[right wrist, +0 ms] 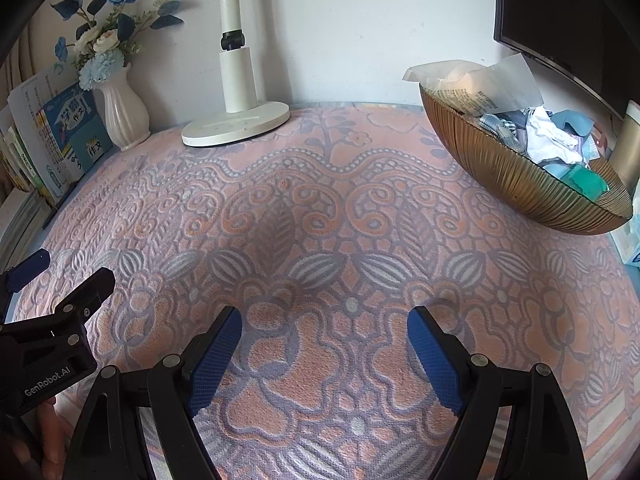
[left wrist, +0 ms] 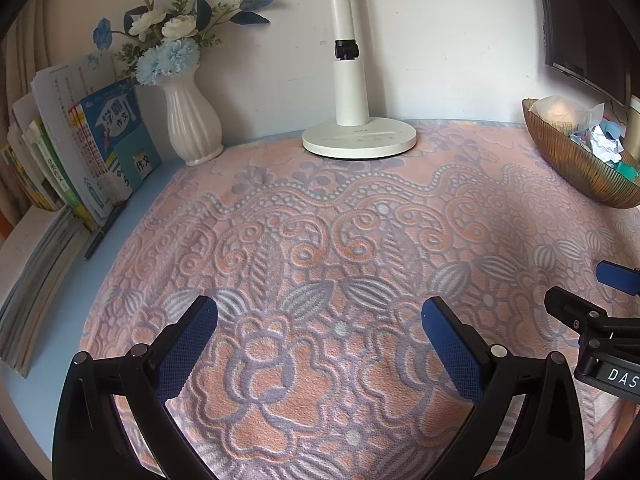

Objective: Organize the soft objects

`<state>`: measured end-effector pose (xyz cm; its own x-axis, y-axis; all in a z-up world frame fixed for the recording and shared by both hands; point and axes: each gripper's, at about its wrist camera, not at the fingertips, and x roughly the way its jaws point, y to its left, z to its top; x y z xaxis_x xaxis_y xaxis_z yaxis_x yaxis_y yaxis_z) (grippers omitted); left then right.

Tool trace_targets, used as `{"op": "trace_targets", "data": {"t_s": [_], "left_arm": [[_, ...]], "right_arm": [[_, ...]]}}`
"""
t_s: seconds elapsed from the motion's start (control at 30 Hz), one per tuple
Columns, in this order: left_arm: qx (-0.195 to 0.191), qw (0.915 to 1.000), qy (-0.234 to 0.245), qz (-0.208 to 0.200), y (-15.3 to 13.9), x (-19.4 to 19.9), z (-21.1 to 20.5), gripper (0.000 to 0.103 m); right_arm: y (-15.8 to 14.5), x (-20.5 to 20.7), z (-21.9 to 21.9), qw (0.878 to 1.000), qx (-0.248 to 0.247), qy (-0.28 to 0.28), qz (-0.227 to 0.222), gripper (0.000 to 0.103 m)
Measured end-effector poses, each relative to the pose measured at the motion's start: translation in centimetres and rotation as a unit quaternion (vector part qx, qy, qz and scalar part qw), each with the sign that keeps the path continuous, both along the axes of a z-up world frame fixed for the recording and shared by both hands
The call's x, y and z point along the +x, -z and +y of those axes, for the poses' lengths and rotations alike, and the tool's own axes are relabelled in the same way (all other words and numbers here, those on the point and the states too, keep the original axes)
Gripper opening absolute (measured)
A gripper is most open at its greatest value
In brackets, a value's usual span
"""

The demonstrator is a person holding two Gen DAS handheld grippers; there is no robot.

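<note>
A pink and grey patterned towel (left wrist: 320,248) lies spread flat over the desk; it also fills the right wrist view (right wrist: 320,220). My left gripper (left wrist: 320,316) is open and empty just above the towel's near part. My right gripper (right wrist: 324,320) is open and empty above the same towel, to the right of the left one. The right gripper shows at the right edge of the left wrist view (left wrist: 580,292). The left gripper shows at the left edge of the right wrist view (right wrist: 60,276).
A gold ribbed bowl (right wrist: 520,184) with crumpled paper and cloth scraps stands at the back right, also in the left wrist view (left wrist: 576,172). A white lamp base (left wrist: 360,140), a white vase (left wrist: 194,120) with flowers, and books (left wrist: 80,148) line the back and left. A dark monitor (right wrist: 560,20) hangs at right.
</note>
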<state>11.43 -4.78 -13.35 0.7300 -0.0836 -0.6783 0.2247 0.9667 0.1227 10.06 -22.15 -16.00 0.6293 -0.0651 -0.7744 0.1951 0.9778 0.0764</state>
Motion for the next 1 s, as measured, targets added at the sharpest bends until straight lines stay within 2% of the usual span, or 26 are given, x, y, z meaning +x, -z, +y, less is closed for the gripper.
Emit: {"op": "trace_targets", "data": {"t_s": [1.0], "left_arm": [[-0.007,0.9999,-0.007,0.011,0.26,0.35,0.28,0.102]], "right_arm": [[-0.01,0.06,0.11,1.0,0.0,0.003,0.001,0.084]]}}
